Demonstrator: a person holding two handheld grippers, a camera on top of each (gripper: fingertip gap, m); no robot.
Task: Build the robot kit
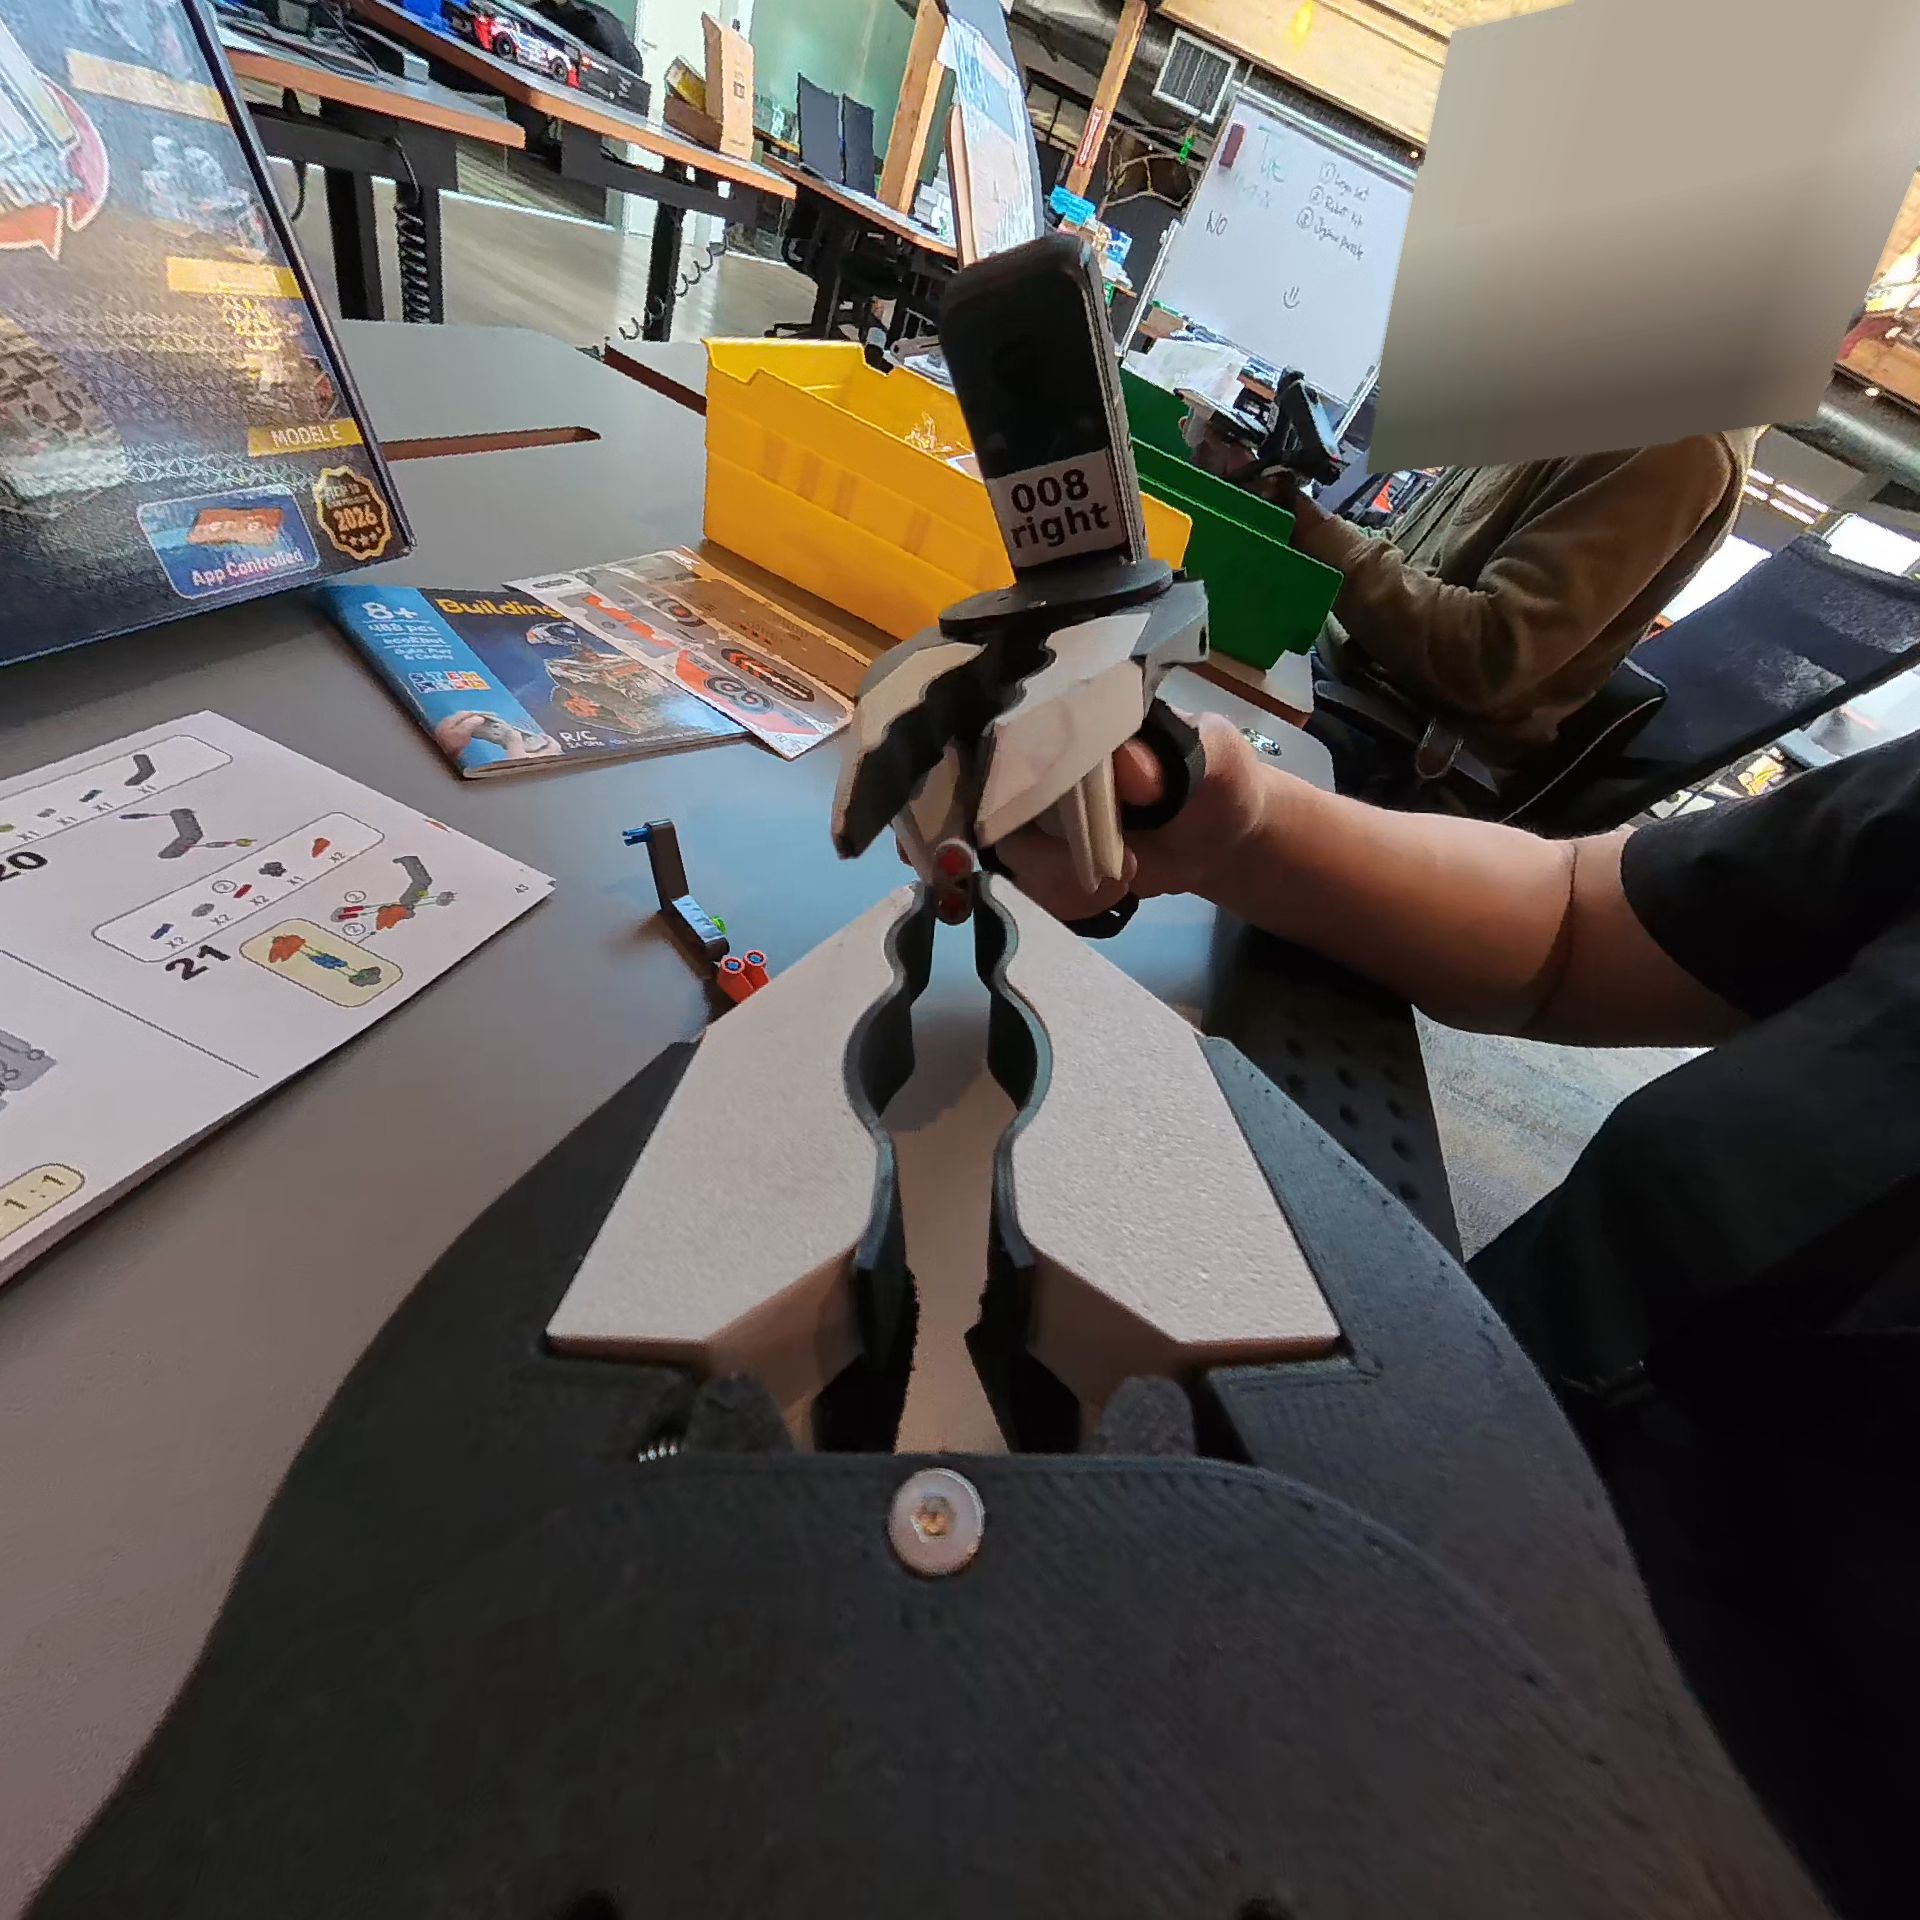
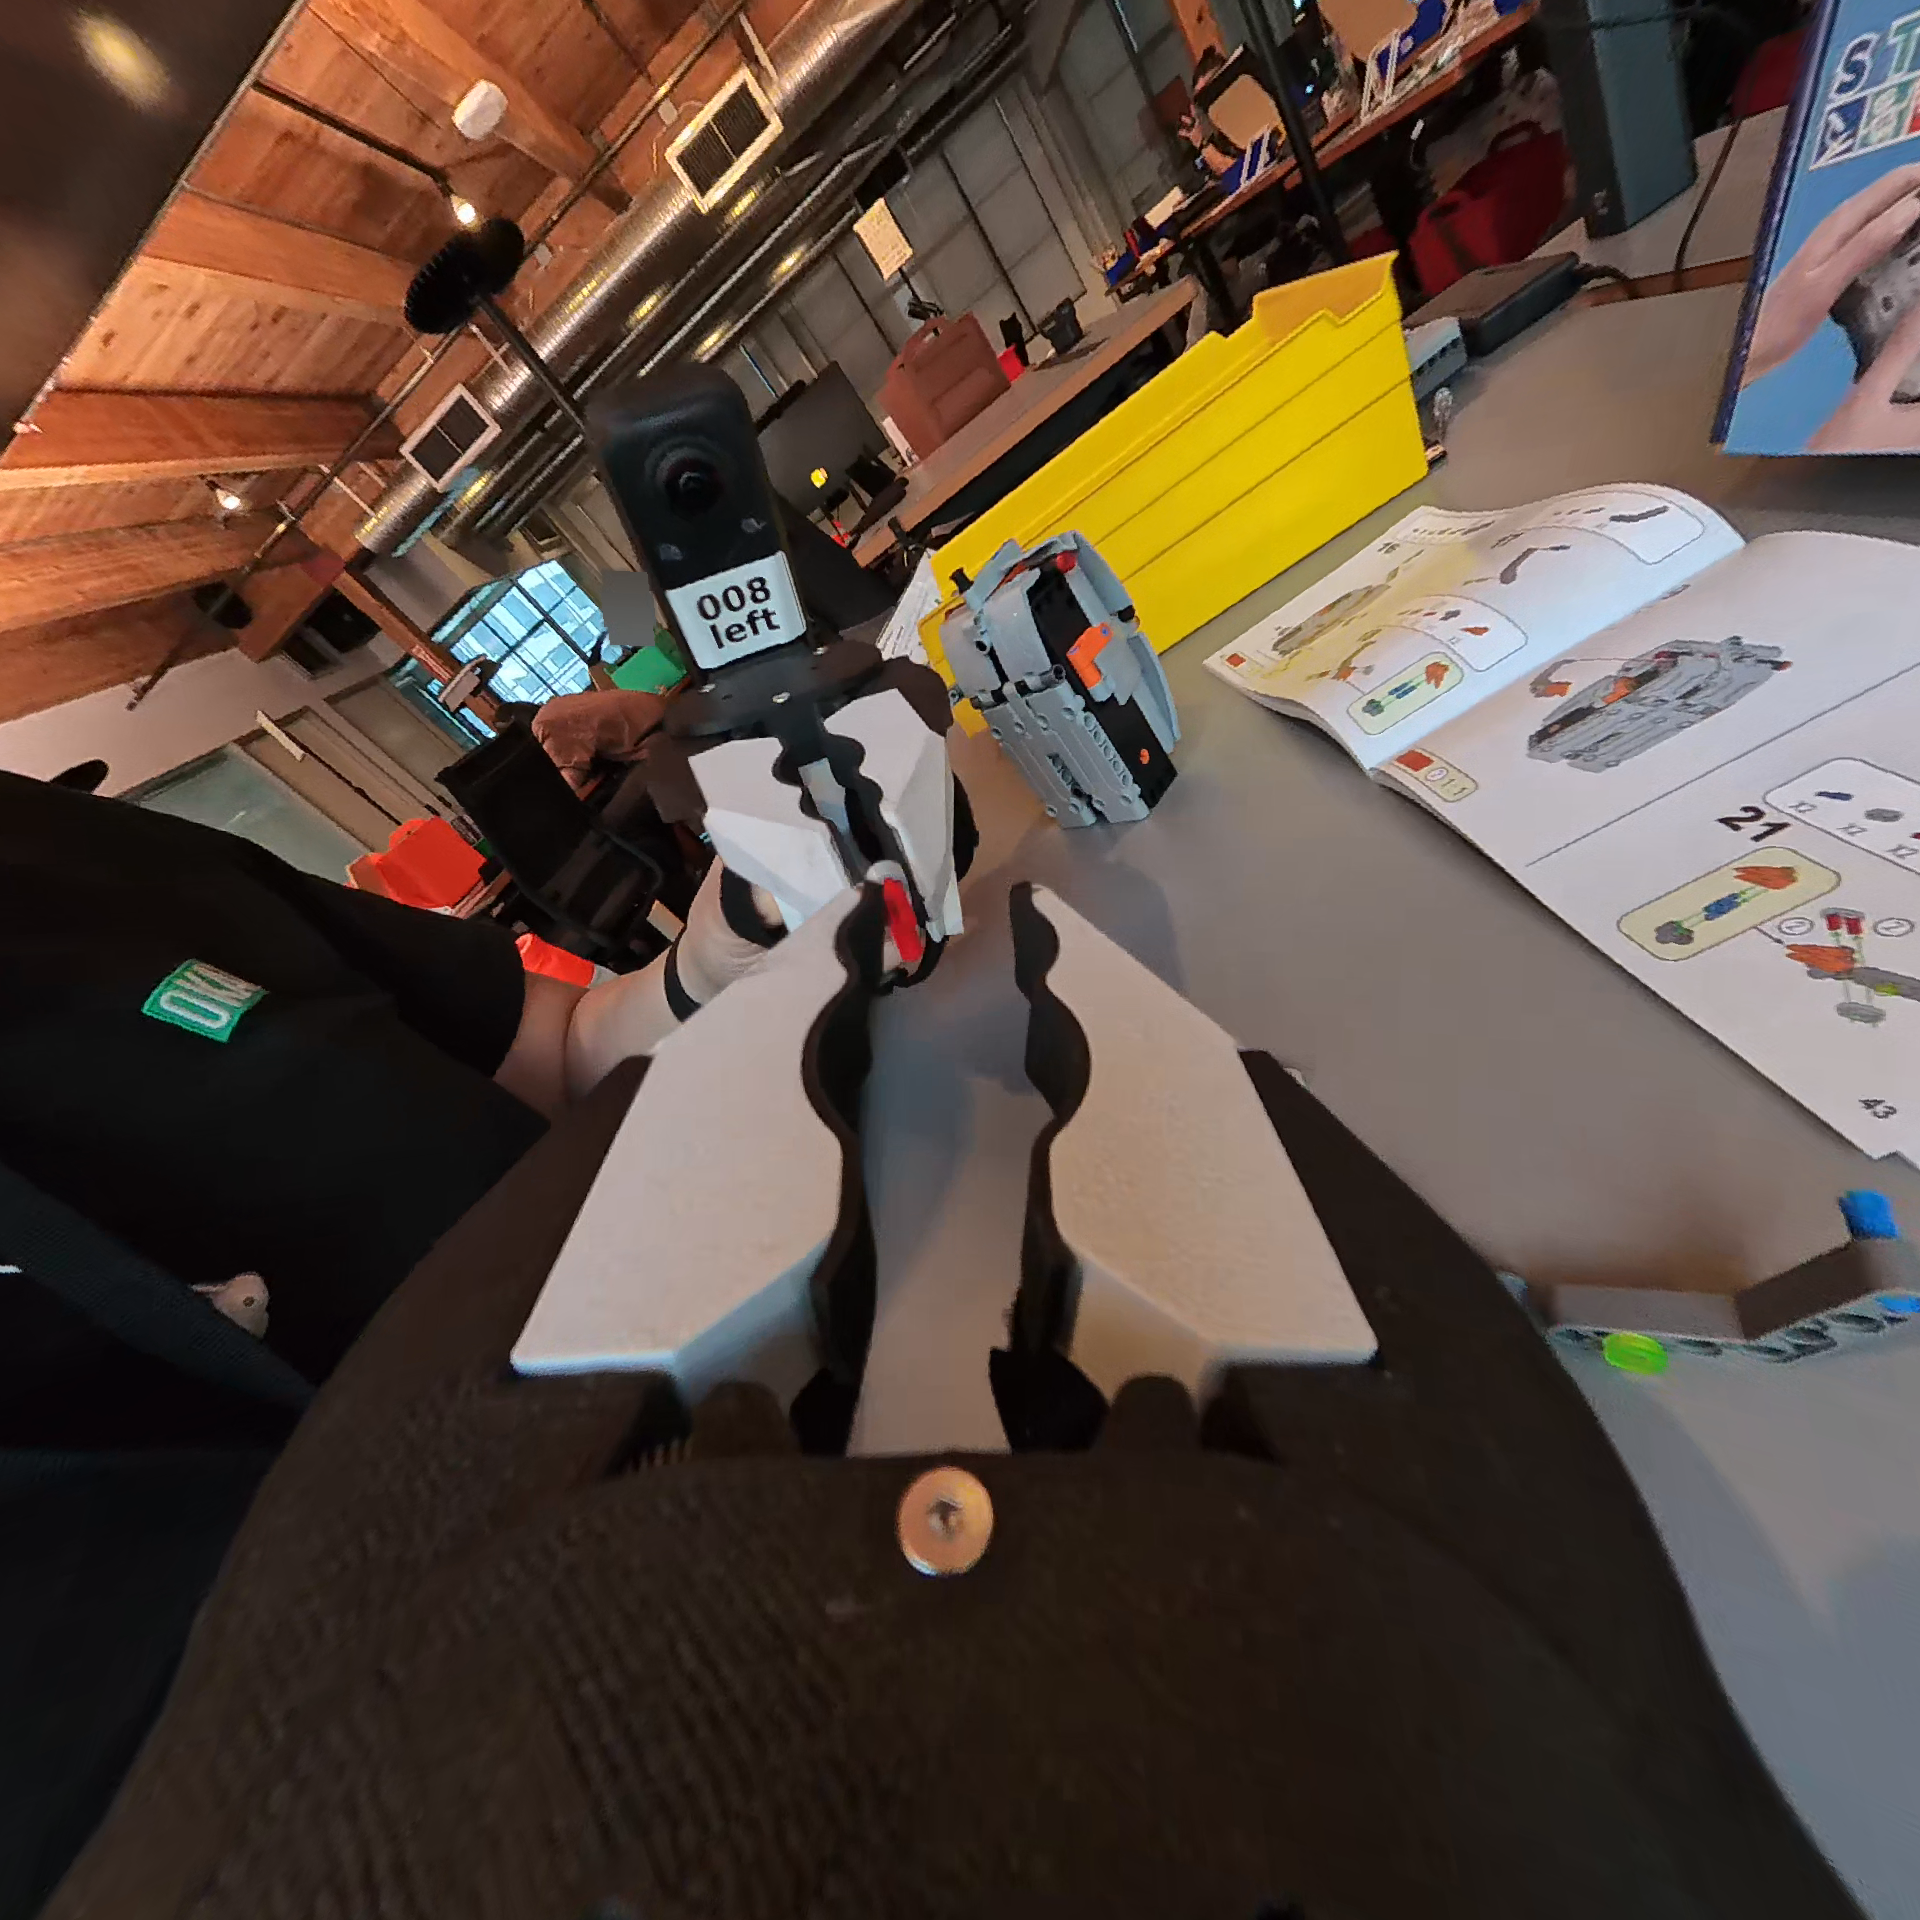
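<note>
My left gripper (image 1: 951, 902) is shut on a small grey connector with red pins (image 1: 954, 881), held above the dark table (image 1: 582, 790). The same piece shows red (image 2: 900, 920) in the right wrist view, at the tips of the left gripper (image 2: 902, 940). My right gripper (image 2: 940, 912) is open and empty, facing the left one tip to tip. Its left fingertip (image 2: 857, 925) is right beside the red piece. A hand (image 1: 1195, 810) holds the right gripper in the left wrist view.
A grey angled beam with blue pin and green stud (image 1: 681, 883) (image 2: 1714, 1320) lies by two orange pieces (image 1: 743, 971). An open instruction booklet (image 1: 208, 935) (image 2: 1610, 779), grey-black model (image 2: 1060, 696), yellow bin (image 1: 831, 468) (image 2: 1195, 468), green bin (image 1: 1236, 561) and kit box (image 1: 156, 312) stand around. A person sits behind.
</note>
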